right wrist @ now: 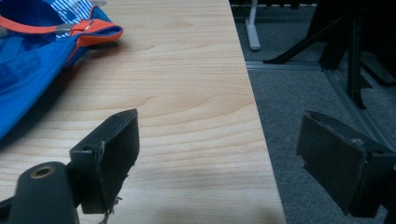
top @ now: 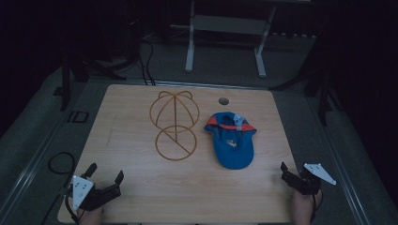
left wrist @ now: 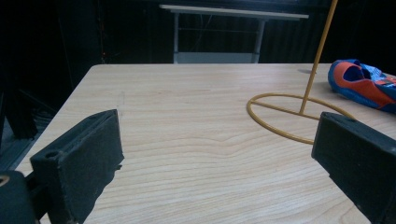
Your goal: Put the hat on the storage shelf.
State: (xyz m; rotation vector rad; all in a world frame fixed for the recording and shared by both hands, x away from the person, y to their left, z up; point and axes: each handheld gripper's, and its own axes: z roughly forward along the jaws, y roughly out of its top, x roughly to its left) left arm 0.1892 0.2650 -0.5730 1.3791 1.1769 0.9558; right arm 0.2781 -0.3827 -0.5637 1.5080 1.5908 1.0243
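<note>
Lying well ahead of both grippers' fingers: blue cap (top: pixel 231 140) | left gripper (top: pixel 104 173) spread, empty | right gripper (top: pixel 295 176) spread, empty

I'm looking at a dim lab, wooden table (top: pixel 141 187) on grey carpet (top: pixel 300 112), white desk frame (top: pixel 225 42) beyond the table, dark stands beside it

- We count one blue cap (top: pixel 232 140) (orange trim).
- One yellow wire stand (top: pixel 174 124).
- One wooden table (top: pixel 141 183).
- Two grippers: left gripper (top: pixel 104 174), right gripper (top: pixel 300 174), both with jaws apart.
</note>
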